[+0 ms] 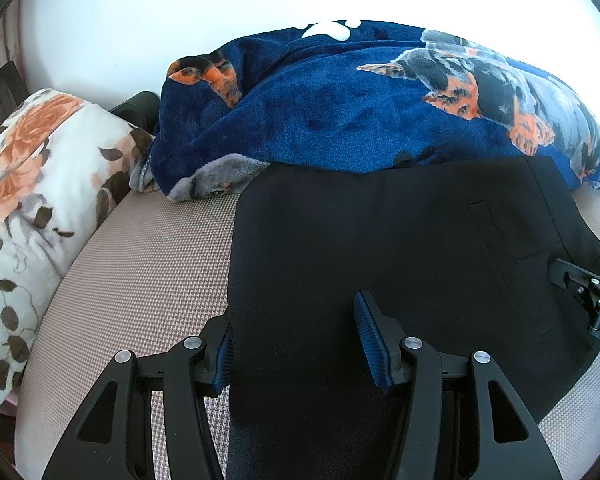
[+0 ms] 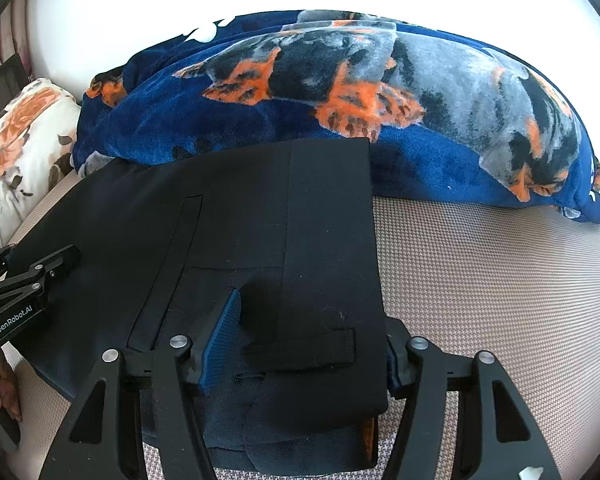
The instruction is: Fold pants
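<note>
Smooth black pants (image 1: 380, 248), folded into a flat slab with stitched pocket lines, are lying on a beige woven mattress (image 1: 140, 264) before a plush navy dog-print blanket (image 1: 340, 112). The left gripper (image 1: 296, 348) and right gripper (image 2: 304, 344) are angling down at the near edge, each standing half open and straddling the cloth, ribbed blue pads (image 1: 370, 340) not visibly pinching.

I am looking at a home bedroom. A bed (image 1: 148, 264) with a beige woven cover is filling the near view. A navy fleece blanket (image 1: 340, 112) printed with dogs is lying bunched along its far side, and a floral pillow (image 1: 32, 184) is sitting at the left against a plain white wall (image 1: 180, 12).
</note>
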Available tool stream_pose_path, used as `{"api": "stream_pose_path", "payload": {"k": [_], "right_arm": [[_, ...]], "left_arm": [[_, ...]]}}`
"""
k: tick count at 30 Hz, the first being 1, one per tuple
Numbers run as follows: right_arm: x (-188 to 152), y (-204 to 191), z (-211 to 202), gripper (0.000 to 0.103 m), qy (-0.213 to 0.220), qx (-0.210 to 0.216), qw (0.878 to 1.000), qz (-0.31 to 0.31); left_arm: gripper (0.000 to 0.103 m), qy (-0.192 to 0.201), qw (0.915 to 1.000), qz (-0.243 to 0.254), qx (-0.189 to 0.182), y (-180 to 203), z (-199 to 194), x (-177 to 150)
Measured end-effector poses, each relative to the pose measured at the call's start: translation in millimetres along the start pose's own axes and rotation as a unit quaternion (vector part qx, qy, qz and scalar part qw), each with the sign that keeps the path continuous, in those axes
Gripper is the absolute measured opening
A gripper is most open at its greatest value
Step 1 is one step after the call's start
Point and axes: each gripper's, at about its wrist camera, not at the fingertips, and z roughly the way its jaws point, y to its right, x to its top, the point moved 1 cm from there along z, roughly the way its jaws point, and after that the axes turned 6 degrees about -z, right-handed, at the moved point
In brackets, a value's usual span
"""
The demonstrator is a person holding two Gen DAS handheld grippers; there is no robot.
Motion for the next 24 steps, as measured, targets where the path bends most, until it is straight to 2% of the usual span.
{"api": "stream_pose_path", "payload": {"k": [24], "right_arm": [[-0.1, -0.6, -0.7, 0.065, 0.000, -0.016, 1.000, -0.001]], "left_arm": [[0.062, 0.003, 0.9998, 0.005, 0.016, 0.9, -0.1, 0.4]]}}
